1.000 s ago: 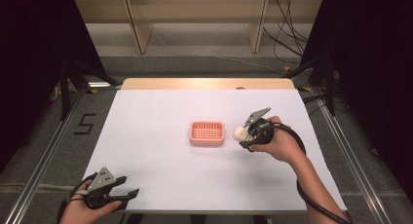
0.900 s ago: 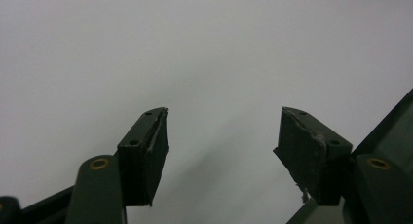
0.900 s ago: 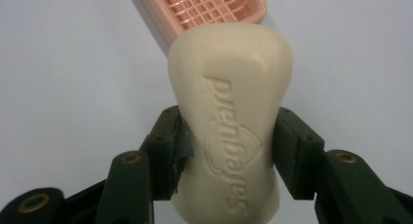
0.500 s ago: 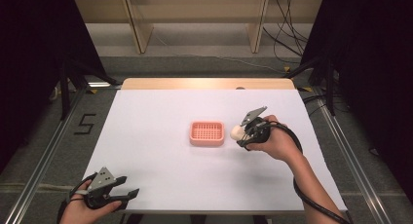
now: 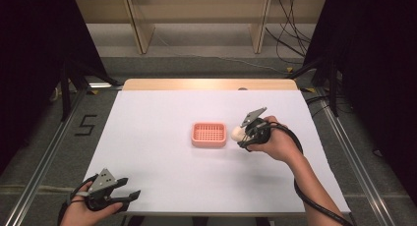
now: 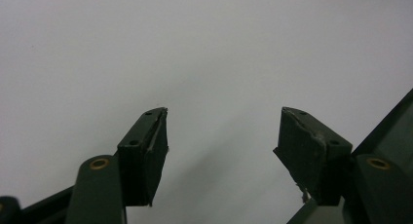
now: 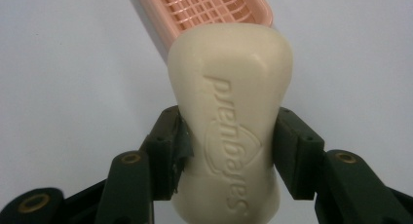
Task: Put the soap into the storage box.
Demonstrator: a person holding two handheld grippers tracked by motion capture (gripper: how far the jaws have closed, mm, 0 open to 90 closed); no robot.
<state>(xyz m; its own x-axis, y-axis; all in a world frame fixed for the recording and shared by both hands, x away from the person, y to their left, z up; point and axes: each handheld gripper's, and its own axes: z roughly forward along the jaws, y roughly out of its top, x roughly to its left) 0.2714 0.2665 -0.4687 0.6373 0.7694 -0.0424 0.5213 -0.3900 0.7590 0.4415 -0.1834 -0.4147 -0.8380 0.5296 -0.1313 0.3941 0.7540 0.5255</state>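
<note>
High view shows the right gripper [image 5: 242, 134] with its jaws closed on a cream bar of soap [image 5: 237, 133], held just beside the right edge of the pink soap dish [image 5: 209, 134]. Compared with a second ago, the gripper has come a little nearer to the dish, so I judge the soap is about to be laid inside (the grid bottom of the dish is bare for now). The left gripper [image 5: 120, 198] rests near the front left corner, jaws wide apart and holding nothing. The table [image 5: 162, 113] is covered in plain white; behind it are wooden shelf legs, cables and dark curtains.
</note>
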